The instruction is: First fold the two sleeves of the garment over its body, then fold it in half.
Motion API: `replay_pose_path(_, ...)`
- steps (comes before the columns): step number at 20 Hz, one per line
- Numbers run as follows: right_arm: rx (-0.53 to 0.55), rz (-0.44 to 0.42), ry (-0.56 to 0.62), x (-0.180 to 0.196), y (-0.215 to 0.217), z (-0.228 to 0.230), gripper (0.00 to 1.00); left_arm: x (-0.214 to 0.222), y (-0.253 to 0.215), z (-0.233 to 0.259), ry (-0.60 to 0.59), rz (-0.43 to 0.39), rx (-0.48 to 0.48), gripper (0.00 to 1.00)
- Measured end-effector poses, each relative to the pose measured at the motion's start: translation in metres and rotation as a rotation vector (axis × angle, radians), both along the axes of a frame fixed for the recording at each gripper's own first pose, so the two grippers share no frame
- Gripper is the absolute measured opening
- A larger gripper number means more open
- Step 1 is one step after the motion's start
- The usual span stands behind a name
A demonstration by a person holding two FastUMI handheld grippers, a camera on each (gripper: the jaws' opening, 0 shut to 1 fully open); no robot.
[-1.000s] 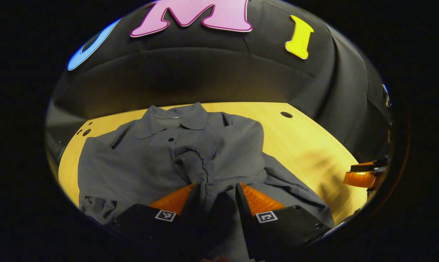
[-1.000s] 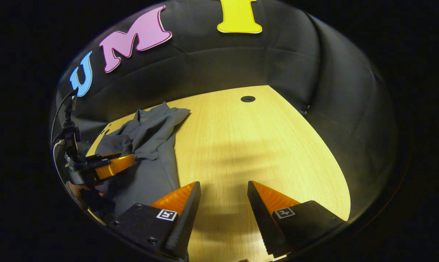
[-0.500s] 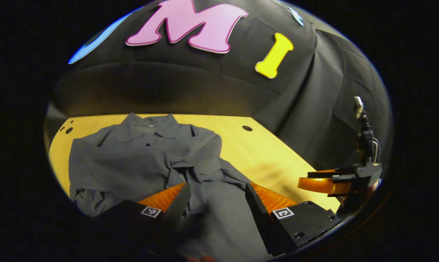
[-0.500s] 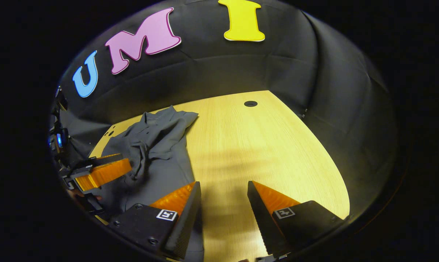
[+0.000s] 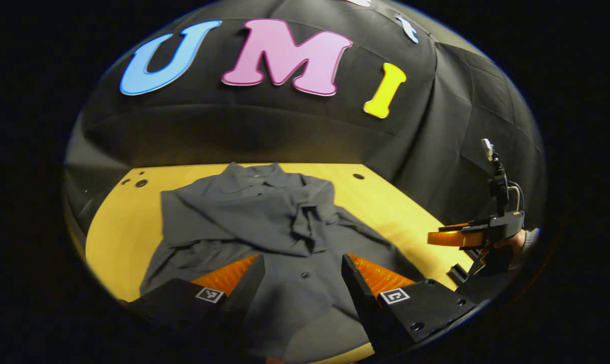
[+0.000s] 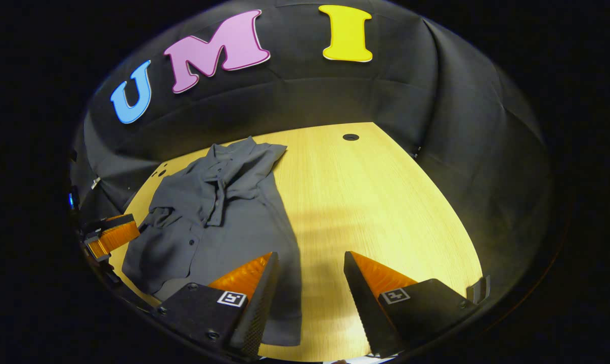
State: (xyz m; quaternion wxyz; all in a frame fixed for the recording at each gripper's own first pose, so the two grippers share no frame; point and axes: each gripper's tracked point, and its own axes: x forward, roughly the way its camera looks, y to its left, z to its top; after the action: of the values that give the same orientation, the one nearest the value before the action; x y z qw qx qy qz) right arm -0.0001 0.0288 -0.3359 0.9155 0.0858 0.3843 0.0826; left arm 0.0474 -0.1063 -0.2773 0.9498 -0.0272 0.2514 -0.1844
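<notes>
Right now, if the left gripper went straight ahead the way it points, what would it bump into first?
Probably the gray shirt. The left gripper is open and points over the shirt's lower front, which lies between its fingers on the wooden table. How high it hovers is unclear.

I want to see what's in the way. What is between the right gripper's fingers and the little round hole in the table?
Only bare wooden table lies between the right gripper and the hole, in the right gripper view.
</notes>
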Motion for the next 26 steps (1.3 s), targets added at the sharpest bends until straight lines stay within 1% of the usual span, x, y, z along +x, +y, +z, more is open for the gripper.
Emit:
replay_pose_path(2, -0.017, 0.017, 0.022, -0.016, 0.007, -0.003, 0.81, -0.015, 0.035, -0.009, 0.030, 0.049, 0.025, 0.96)
replay_pose_path(4, -0.026, 0.024, 0.044, -0.032, 0.014, -0.008, 0.84, -0.029, 0.070, -0.018, 0.057, 0.100, 0.047, 0.96)
replay_pose_path(5, -0.029, 0.022, 0.055, -0.037, 0.017, -0.012, 0.87, -0.037, 0.088, -0.025, 0.075, 0.123, 0.058, 0.96)
replay_pose_path(8, -0.034, 0.012, 0.093, -0.057, 0.025, -0.023, 0.90, -0.058, 0.132, -0.054, 0.146, 0.180, 0.081, 0.96)
replay_pose_path(10, -0.051, 0.007, 0.106, -0.063, 0.026, -0.028, 0.93, -0.069, 0.158, -0.073, 0.189, 0.213, 0.096, 0.96)
replay_pose_path(15, -0.076, 0.010, 0.144, -0.074, 0.031, -0.042, 0.93, -0.082, 0.212, -0.107, 0.262, 0.299, 0.141, 0.96)
replay_pose_path(17, -0.081, 0.019, 0.156, -0.077, 0.037, -0.046, 0.93, -0.084, 0.223, -0.114, 0.278, 0.324, 0.141, 0.96)
replay_pose_path(19, -0.077, 0.028, 0.168, -0.079, 0.042, -0.050, 0.93, -0.086, 0.227, -0.122, 0.297, 0.328, 0.157, 0.96)
replay_pose_path(20, -0.078, 0.032, 0.172, -0.079, 0.045, -0.053, 0.93, -0.086, 0.227, -0.126, 0.309, 0.327, 0.169, 0.92)
replay_pose_path(21, -0.081, 0.039, 0.178, -0.079, 0.048, -0.056, 0.93, -0.086, 0.226, -0.130, 0.318, 0.324, 0.174, 0.92)
replay_pose_path(22, -0.086, 0.045, 0.185, -0.080, 0.051, -0.060, 0.93, -0.085, 0.224, -0.130, 0.321, 0.321, 0.176, 0.96)
replay_pose_path(23, -0.089, 0.054, 0.191, -0.081, 0.055, -0.063, 0.93, -0.083, 0.223, -0.129, 0.316, 0.320, 0.175, 0.96)
replay_pose_path(24, -0.095, 0.062, 0.197, -0.083, 0.059, -0.065, 0.93, -0.081, 0.222, -0.130, 0.324, 0.317, 0.176, 0.92)
replay_pose_path(25, -0.113, 0.070, 0.205, -0.084, 0.061, -0.070, 0.93, -0.081, 0.222, -0.134, 0.337, 0.315, 0.178, 0.96)
replay_pose_path(26, -0.129, 0.080, 0.220, -0.090, 0.062, -0.074, 0.95, -0.079, 0.221, -0.132, 0.324, 0.310, 0.179, 0.97)
